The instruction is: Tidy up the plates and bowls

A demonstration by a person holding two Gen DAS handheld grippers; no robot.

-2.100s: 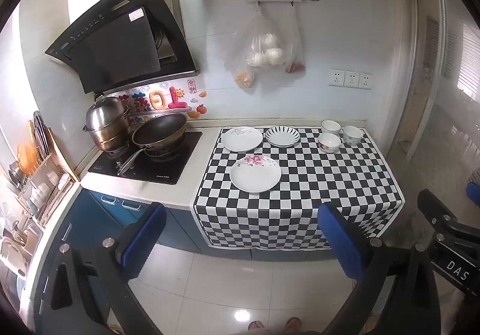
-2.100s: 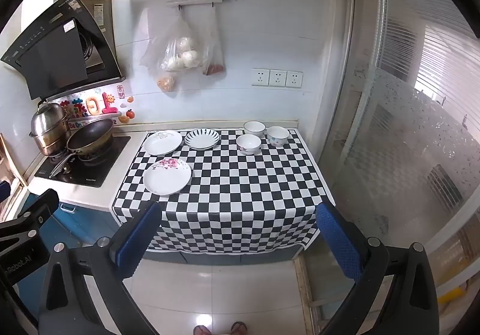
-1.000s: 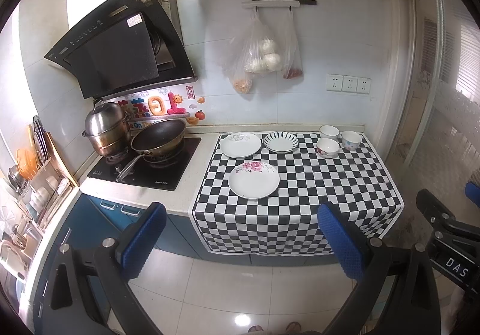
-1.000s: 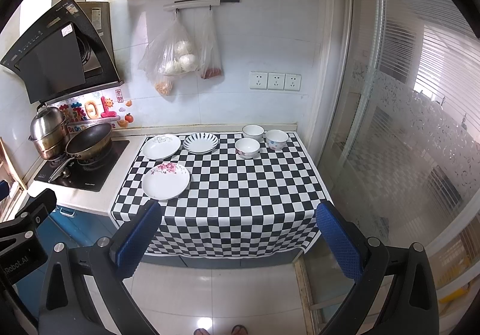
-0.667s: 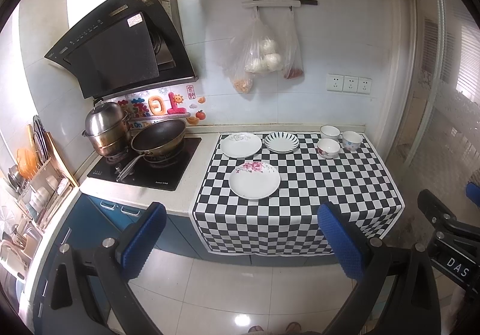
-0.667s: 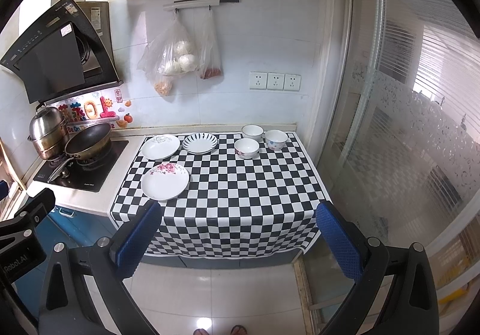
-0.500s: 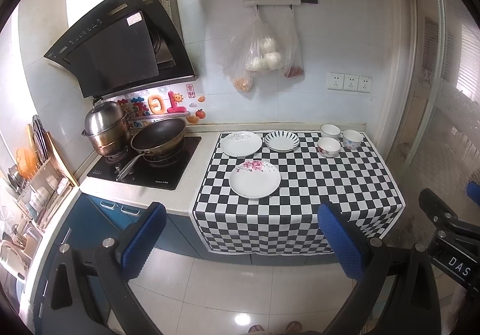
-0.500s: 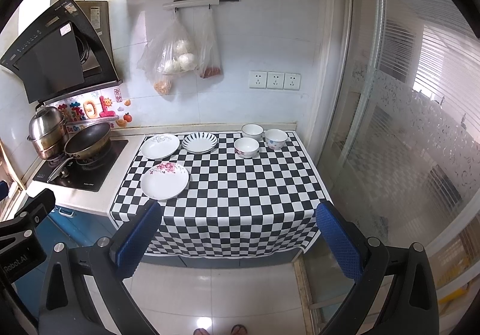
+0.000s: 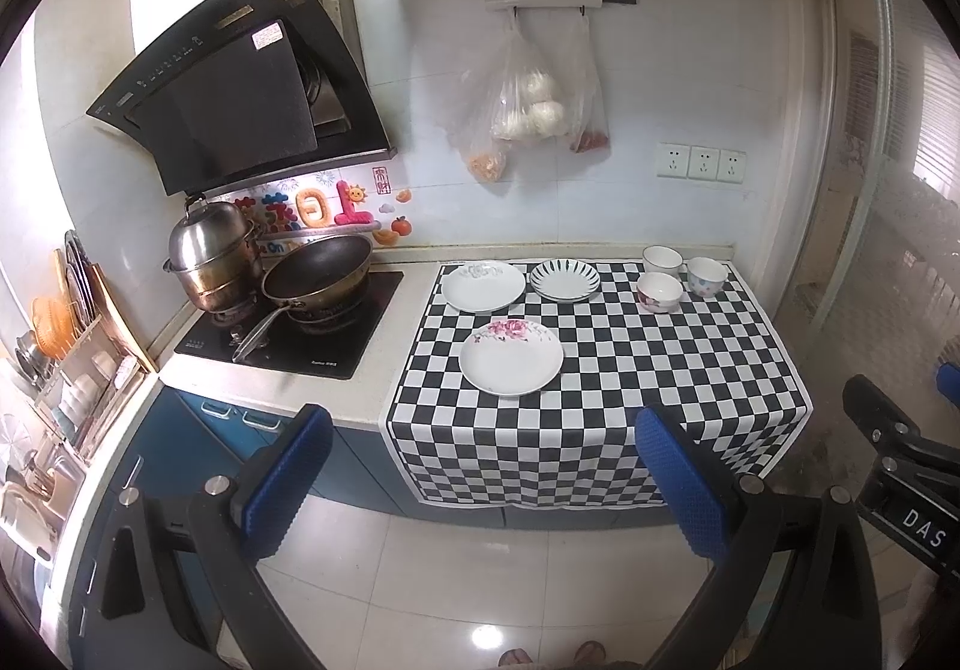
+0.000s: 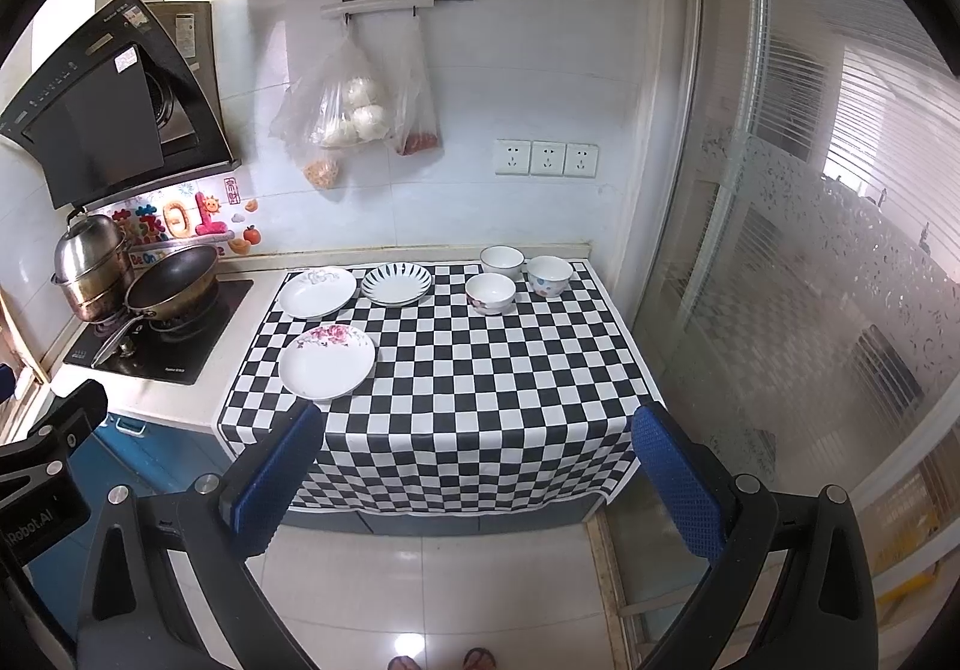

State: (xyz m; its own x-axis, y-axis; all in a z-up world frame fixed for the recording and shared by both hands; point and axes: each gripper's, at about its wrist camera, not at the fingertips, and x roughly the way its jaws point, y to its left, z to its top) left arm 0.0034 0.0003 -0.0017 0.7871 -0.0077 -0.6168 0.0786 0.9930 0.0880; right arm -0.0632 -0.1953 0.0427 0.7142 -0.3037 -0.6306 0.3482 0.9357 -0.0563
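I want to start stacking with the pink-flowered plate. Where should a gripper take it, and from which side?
Take the pink-flowered plate by its raised near rim, coming low from the counter's front edge. It lies flat on the checkered cloth, apart from the other plates, so only the rim offers a pinch. The left gripper is probably better placed.

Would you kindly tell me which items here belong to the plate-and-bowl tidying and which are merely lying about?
Belongs to the job:
- pink-flowered plate
- white plate
- striped plate
- three bowls

Just lying about:
- wok
- steel steamer pot
- hanging bags
- checkered cloth
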